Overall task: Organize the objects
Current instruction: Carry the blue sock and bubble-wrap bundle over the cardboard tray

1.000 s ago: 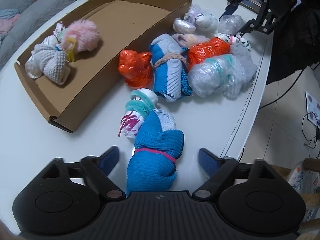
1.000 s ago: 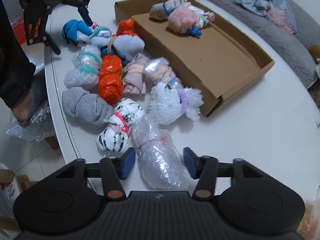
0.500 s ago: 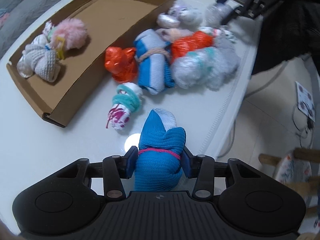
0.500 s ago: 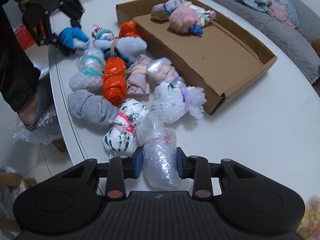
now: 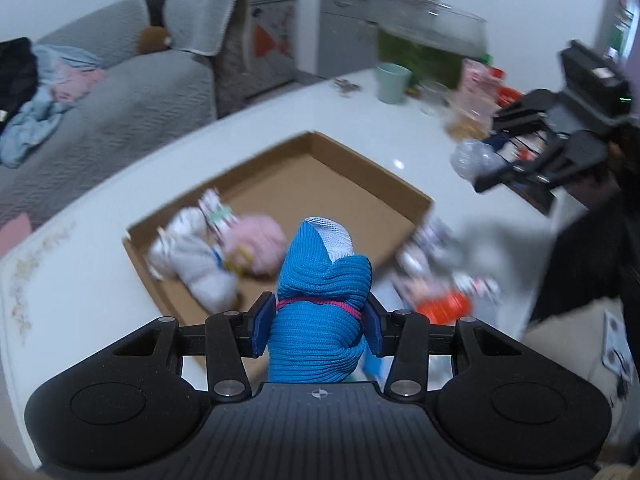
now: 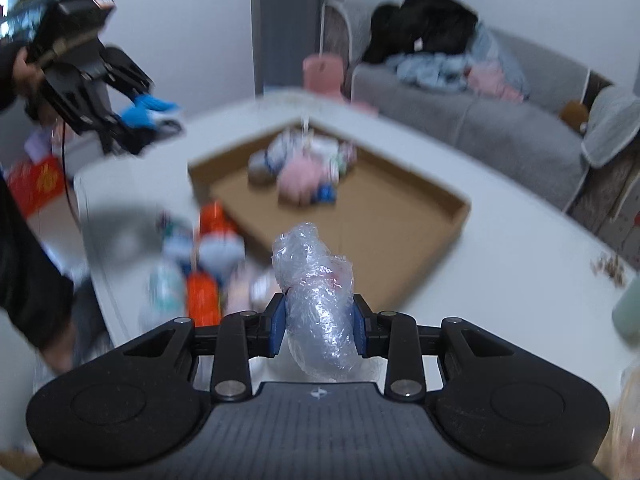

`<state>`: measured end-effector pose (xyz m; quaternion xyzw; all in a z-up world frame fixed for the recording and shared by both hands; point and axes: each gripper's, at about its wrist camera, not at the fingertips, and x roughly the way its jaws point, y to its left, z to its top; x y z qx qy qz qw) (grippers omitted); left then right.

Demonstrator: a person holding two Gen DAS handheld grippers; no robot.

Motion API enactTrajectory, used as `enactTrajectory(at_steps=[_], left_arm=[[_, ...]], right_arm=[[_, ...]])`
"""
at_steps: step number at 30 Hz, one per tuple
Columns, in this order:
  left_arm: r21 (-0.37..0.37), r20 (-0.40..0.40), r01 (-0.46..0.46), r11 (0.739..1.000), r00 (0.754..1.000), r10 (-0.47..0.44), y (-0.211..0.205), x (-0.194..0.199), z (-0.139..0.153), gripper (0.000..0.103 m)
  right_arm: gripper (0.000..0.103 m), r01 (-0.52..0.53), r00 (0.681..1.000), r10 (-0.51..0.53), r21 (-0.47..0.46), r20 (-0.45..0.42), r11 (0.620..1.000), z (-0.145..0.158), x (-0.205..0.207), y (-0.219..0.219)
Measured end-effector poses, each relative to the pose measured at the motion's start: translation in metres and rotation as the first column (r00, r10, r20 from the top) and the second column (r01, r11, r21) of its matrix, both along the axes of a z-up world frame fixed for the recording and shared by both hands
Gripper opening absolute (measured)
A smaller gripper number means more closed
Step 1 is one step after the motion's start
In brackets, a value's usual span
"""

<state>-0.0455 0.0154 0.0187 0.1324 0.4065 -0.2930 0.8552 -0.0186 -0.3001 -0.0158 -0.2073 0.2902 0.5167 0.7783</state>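
Note:
My left gripper [image 5: 318, 326] is shut on a blue knitted sock bundle [image 5: 320, 312] with a pink band, held up in the air above the table. My right gripper [image 6: 318, 326] is shut on a clear plastic-wrapped bundle [image 6: 316, 300], also lifted. A shallow cardboard box [image 5: 348, 184] lies on the white table and holds a grey-white bundle [image 5: 196, 260] and a pink fluffy bundle [image 5: 260, 244]. The box also shows in the right wrist view [image 6: 376, 216]. The right gripper with its bundle shows in the left wrist view [image 5: 492, 160], the left gripper in the right wrist view [image 6: 132, 116].
A blurred pile of wrapped bundles, orange [image 5: 444, 306] among them, lies right of the box, seen too in the right wrist view [image 6: 200, 276]. A green cup [image 5: 392, 82] and jars stand at the table's far end. A grey sofa [image 5: 104, 108] is beyond the table.
Both grippers closed on their bundles and lifted them off the table. Both cameras have tilted up, so the room now shows beyond the box.

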Motion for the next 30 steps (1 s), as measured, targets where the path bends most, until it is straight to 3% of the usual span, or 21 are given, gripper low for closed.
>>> enactTrajectory(at_steps=[3, 6, 13, 17, 20, 24, 30], left_arm=[[0.018, -0.019, -0.085, 0.996, 0.996, 0.086, -0.013, 0.023, -0.005, 0.05], [0.031, -0.046, -0.143, 0.989, 0.988, 0.145, -0.02, 0.039, -0.013, 0.05], [0.065, -0.101, -0.291, 0.955, 0.95, 0.296, -0.006, 0.06, -0.036, 0.049], [0.073, -0.12, -0.351, 0.933, 0.926, 0.358, 0.001, 0.07, -0.048, 0.049], [0.089, -0.146, -0.369, 0.925, 0.914, 0.378, 0.0, 0.078, -0.062, 0.049], [0.11, -0.155, -0.341, 0.933, 0.922, 0.355, -0.006, 0.08, -0.07, 0.049], [0.173, -0.136, -0.337, 0.926, 0.923, 0.361, -0.01, 0.081, -0.082, 0.05]], right_arm=[[0.03, -0.023, 1.0, 0.024, 0.054, -0.005, 0.998, 0.018, 0.006, 0.03], [0.03, -0.057, 0.998, 0.058, 0.052, -0.018, 0.997, 0.021, 0.01, 0.065], [0.03, -0.089, 0.994, 0.084, -0.066, -0.071, 0.994, -0.005, 0.022, 0.118], [0.03, -0.079, 0.992, 0.07, -0.088, -0.107, 0.993, -0.017, 0.033, 0.133], [0.03, -0.081, 0.99, 0.068, -0.102, -0.124, 0.991, -0.027, 0.042, 0.146], [0.03, -0.087, 0.987, 0.068, -0.124, -0.147, 0.988, -0.039, 0.038, 0.154], [0.03, -0.066, 0.982, 0.037, -0.153, -0.186, 0.986, -0.053, 0.041, 0.163]])
